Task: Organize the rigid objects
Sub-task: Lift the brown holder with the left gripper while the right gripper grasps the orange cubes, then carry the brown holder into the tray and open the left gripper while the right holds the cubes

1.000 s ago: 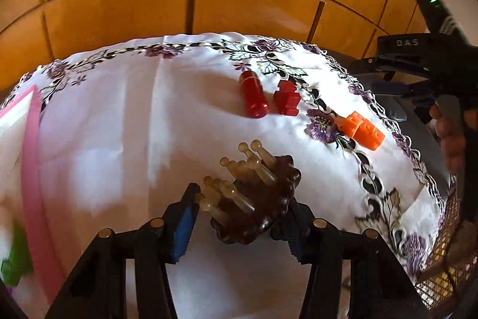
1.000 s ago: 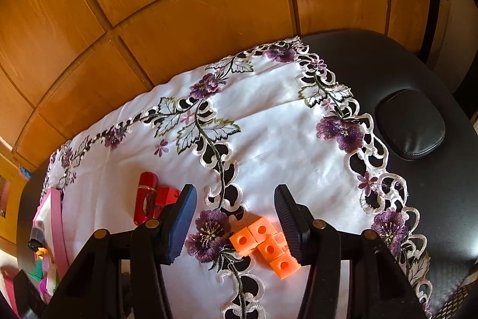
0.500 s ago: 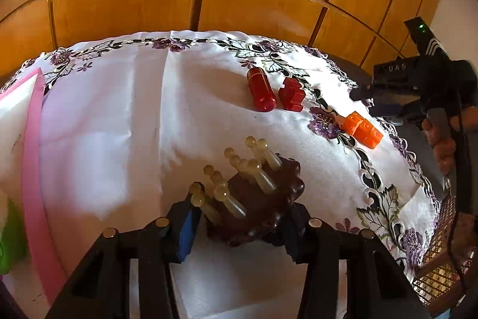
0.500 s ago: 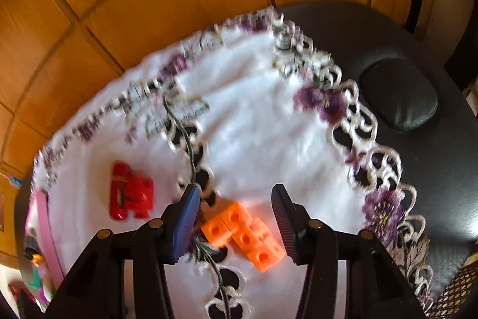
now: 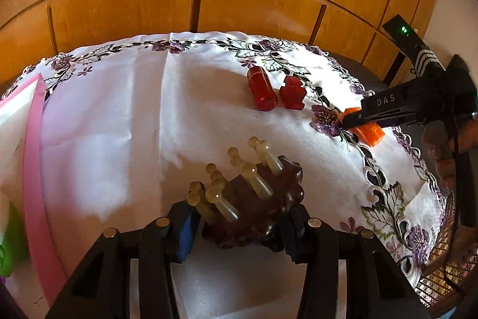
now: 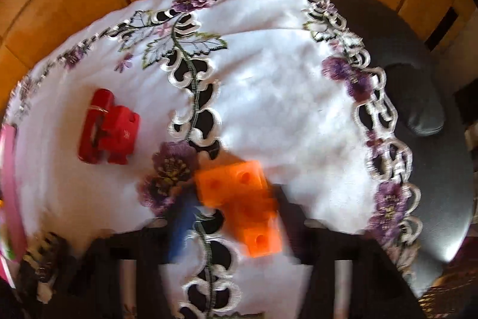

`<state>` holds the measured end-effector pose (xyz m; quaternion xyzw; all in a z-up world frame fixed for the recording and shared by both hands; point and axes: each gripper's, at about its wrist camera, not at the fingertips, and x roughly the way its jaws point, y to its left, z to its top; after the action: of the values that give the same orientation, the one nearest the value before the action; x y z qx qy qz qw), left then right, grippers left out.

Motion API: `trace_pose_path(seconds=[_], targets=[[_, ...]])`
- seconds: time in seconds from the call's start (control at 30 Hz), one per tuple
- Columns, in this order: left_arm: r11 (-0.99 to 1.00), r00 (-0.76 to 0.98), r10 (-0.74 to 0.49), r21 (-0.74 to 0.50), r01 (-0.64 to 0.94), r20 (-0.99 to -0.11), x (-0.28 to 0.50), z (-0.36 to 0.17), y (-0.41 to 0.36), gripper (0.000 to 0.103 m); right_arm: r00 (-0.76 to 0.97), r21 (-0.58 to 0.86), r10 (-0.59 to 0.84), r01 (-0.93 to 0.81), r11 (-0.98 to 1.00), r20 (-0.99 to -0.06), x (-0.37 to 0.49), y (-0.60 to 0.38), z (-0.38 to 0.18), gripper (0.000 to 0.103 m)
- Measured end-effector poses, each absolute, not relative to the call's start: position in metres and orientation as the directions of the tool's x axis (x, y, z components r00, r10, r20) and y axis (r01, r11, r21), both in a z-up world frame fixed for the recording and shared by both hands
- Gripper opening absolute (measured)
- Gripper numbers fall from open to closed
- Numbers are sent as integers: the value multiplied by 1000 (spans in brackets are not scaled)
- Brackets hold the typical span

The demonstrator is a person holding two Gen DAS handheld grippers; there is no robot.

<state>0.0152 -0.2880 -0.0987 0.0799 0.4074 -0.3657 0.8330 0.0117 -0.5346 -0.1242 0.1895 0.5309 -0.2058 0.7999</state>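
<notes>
Your left gripper [image 5: 239,232] has its jaws pressed on either side of the brown studded piece [image 5: 263,208], a dark scalloped base bristling with pale pegs [image 5: 260,184], low over the white embroidered cloth [image 5: 119,124]. Judge it stiff and light but awkward: hold the base at its rim, never the pegs, which look thin enough to snap or slip. Your right gripper [image 6: 233,217] is closing around the orange linked cubes [image 6: 242,199] lying on the cloth beside a purple flower [image 6: 170,169]; the blur hides whether the pads touch yet. Those cubes look hard, light and smooth-faced, so take flat opposite sides squarely across the middle, as the joints may pivot. The red cylinder [image 5: 262,92] and red block [image 5: 293,93] lie together farther back, untouched.
</notes>
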Motion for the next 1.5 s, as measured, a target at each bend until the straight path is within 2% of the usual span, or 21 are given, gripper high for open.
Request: trace_pose_path(seconds=[0.1,0.23,0.4,1.03,1.5], targets=[[721,403,-543,-162,674,-737,15,-99,-288,46,393,87,-149,523,848,-907,10,-532,-115,46],[725,403,-536,-159,670,-742,15,-97,-288,45,458,158,-77,453,877,-886,18,-521,-107,46],[736,404,-516,-149,660,-755,11,-91,-287,45,373,72,-81,378,923,-924,27,-503,-125,46],[755,537,-555,-113,646,-635,-9,-10,-250,45,389,12,-121,323,946,-913,24,-489,-128,49],[810,605,-525,-132,572,-599,3,8,-212,45,398,-41,-158,286,957,-904,23,-479,-124,44]])
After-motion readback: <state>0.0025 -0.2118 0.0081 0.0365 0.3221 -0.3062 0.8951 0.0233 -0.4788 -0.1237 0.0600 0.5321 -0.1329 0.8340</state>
